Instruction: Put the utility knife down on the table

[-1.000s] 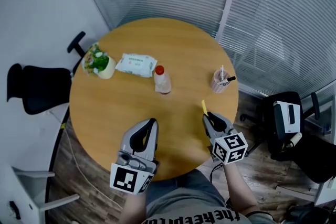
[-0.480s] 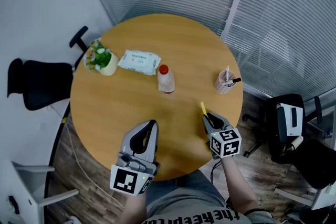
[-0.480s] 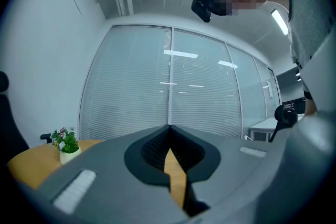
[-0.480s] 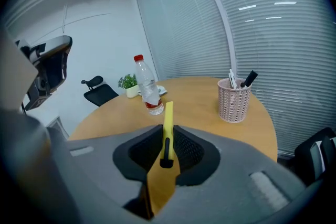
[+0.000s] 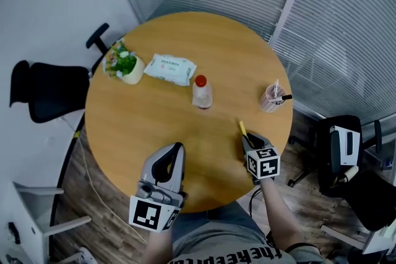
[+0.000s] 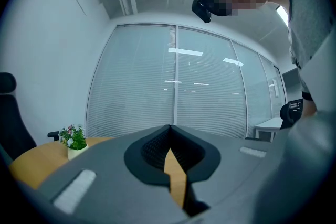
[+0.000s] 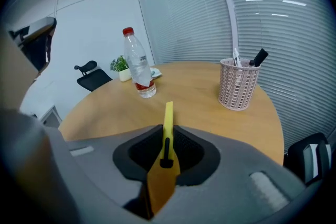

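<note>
A yellow utility knife (image 7: 167, 134) with a black slider sticks out forward from between the jaws of my right gripper (image 7: 167, 150), which is shut on it. In the head view the knife (image 5: 242, 128) points away from me over the round wooden table (image 5: 142, 127), with the right gripper (image 5: 252, 143) low over the table's near right part. My left gripper (image 5: 171, 157) hovers over the table's near edge, shut with nothing in it; its view shows the jaws (image 6: 170, 162) closed together.
On the table stand a clear bottle with a red cap (image 5: 202, 93), a pink mesh pen cup (image 5: 272, 98), a small potted plant (image 5: 126, 64) and a pack of wipes (image 5: 170, 68). Black office chairs (image 5: 43, 93) stand left and right (image 5: 346, 151) of the table.
The right gripper with the knife has drawn slightly nearer and lower toward the table. The left gripper has stayed put. The head view has shifted a little.
</note>
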A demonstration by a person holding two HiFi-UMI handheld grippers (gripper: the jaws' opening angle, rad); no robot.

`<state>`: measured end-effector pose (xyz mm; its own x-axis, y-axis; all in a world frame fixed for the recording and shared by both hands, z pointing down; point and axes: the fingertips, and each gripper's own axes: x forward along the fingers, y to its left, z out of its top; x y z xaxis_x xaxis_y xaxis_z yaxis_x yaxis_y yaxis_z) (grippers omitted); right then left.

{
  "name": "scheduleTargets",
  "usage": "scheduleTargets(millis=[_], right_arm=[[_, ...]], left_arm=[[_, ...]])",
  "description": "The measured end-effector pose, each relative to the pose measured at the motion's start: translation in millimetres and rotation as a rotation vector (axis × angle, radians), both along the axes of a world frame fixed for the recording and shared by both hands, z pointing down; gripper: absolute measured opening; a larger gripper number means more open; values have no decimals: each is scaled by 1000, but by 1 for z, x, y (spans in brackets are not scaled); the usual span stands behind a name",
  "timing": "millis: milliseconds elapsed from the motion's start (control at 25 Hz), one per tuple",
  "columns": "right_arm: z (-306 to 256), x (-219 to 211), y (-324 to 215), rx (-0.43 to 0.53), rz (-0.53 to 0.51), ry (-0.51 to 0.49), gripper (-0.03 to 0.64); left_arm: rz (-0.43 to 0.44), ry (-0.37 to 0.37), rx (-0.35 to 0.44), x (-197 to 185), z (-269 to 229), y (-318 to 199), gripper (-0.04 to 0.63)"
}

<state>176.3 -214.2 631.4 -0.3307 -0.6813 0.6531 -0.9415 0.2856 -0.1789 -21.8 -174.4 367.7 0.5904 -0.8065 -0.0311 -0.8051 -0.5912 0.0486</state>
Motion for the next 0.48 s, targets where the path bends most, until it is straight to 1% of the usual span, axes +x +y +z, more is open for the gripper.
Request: scheduleTargets(millis=[240,480], right_arm=[[19,3,-4,-53,-15,64,64],[25,2,-12,-77,-25,102,64]], left_arm=[[-34,-4,-16,-10,5,-1,14],[-56,-13,-30,-16,9,-1,14]])
